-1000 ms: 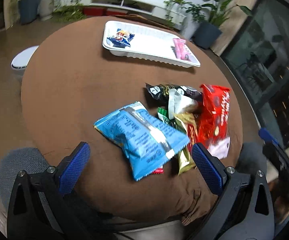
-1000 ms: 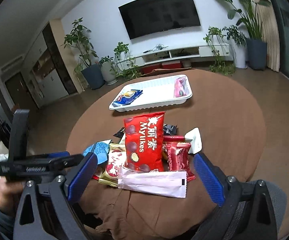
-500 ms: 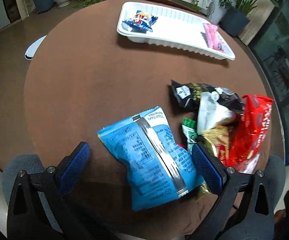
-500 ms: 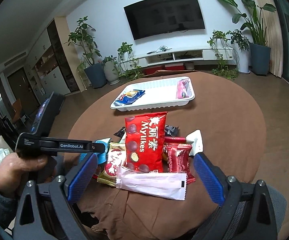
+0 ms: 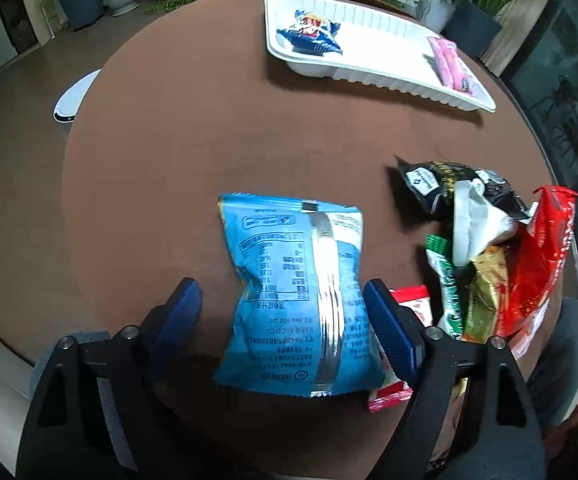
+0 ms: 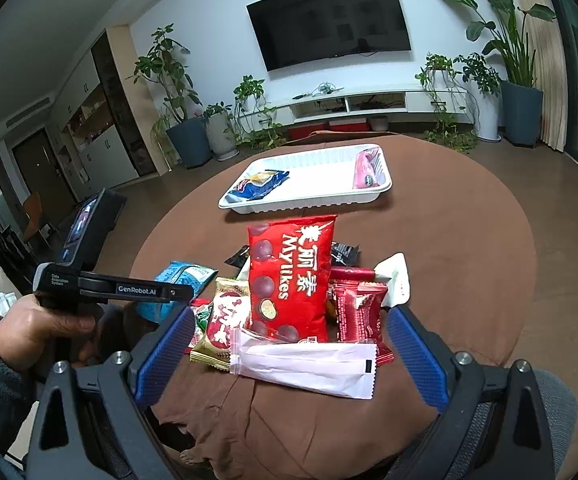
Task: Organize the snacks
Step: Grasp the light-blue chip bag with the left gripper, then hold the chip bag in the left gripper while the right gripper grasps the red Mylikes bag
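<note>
One blue bag [image 5: 301, 300] lying on the table [image 5: 169, 160], now between the left claw's [image 5: 285, 316] just-narrowing jaws, not yet pinched; pickup imminent, tray [image 5: 389, 68] beyond. Right claw [image 6: 289, 356] wide, empty.

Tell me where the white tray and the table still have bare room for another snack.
The white tray is bare through its middle, between the dark blue packet and the pink packet. The brown table is bare between the tray and the light blue bag. It is crowded around the red bag.
</note>
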Demonstrator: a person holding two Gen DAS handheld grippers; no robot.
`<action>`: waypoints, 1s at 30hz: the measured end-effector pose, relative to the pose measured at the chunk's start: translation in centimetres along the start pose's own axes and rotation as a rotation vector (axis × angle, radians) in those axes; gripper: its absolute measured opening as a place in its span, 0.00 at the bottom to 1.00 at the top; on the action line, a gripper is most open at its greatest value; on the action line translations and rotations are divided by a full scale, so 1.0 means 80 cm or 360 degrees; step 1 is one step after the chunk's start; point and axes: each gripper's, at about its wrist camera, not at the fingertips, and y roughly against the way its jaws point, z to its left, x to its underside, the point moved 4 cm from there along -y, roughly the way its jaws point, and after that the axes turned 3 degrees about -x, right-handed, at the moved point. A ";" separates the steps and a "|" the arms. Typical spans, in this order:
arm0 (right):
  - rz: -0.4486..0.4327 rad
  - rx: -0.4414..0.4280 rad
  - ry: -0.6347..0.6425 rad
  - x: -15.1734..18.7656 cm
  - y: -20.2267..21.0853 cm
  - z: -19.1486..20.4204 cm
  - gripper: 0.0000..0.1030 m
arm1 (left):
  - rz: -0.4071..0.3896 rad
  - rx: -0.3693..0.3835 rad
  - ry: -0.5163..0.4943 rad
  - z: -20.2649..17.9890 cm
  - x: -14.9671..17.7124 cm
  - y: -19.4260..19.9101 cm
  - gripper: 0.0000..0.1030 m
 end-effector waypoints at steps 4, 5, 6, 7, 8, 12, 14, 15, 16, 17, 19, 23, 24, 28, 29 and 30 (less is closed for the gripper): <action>0.0011 0.0004 0.0023 -0.007 -0.005 0.006 0.96 | -0.0019 -0.0028 -0.0050 -0.002 -0.004 -0.005 0.80; 0.0017 0.0006 0.0031 -0.008 -0.007 0.008 0.96 | -0.0029 -0.0024 -0.0063 -0.003 -0.005 -0.006 0.77; 0.0021 0.0007 0.0043 -0.010 -0.009 0.011 0.96 | -0.0044 -0.0025 -0.0080 -0.004 -0.005 -0.005 0.69; 0.0024 0.0003 0.0053 -0.011 -0.011 0.014 0.96 | -0.0054 -0.0022 -0.0092 -0.003 -0.005 -0.004 0.65; 0.0028 0.0004 0.0064 -0.012 -0.014 0.017 0.96 | -0.0066 -0.0005 -0.0098 -0.002 -0.006 -0.003 0.58; 0.0058 0.0026 0.0079 -0.015 -0.028 0.022 0.96 | -0.0080 0.0017 -0.0135 -0.001 -0.006 -0.001 0.53; 0.0074 0.0030 0.0063 -0.017 -0.034 0.021 0.96 | -0.0092 0.0045 -0.0145 -0.001 -0.005 0.001 0.49; 0.0082 0.0039 0.0049 -0.018 -0.038 0.020 0.96 | -0.0105 0.0055 -0.0156 -0.002 -0.005 0.002 0.47; 0.0088 0.0047 0.0039 -0.019 -0.041 0.018 0.96 | -0.0114 0.0062 -0.0166 -0.002 -0.004 0.004 0.46; 0.0096 0.0054 0.0027 -0.020 -0.044 0.016 0.96 | -0.0125 0.0076 -0.0181 -0.004 -0.003 0.005 0.45; 0.0120 0.0078 0.0008 -0.021 -0.051 0.013 0.96 | -0.0137 0.0084 -0.0194 -0.005 -0.001 0.006 0.45; 0.0171 0.0087 -0.0042 -0.022 -0.064 0.007 0.94 | -0.0164 0.0120 -0.0188 -0.004 0.001 0.011 0.44; 0.0180 0.0079 -0.0045 -0.022 -0.066 0.007 0.90 | -0.0171 0.0127 -0.0185 -0.003 0.002 0.012 0.44; 0.0230 0.0083 -0.0019 -0.023 -0.081 0.005 0.81 | -0.0186 0.0154 -0.0179 -0.001 0.004 0.015 0.44; 0.0253 0.0091 -0.0026 -0.022 -0.085 0.003 0.78 | -0.0188 0.0157 -0.0179 0.000 0.005 0.015 0.44; 0.0276 0.0094 -0.0041 -0.021 -0.089 0.000 0.77 | -0.0196 0.0163 -0.0181 0.000 0.005 0.016 0.43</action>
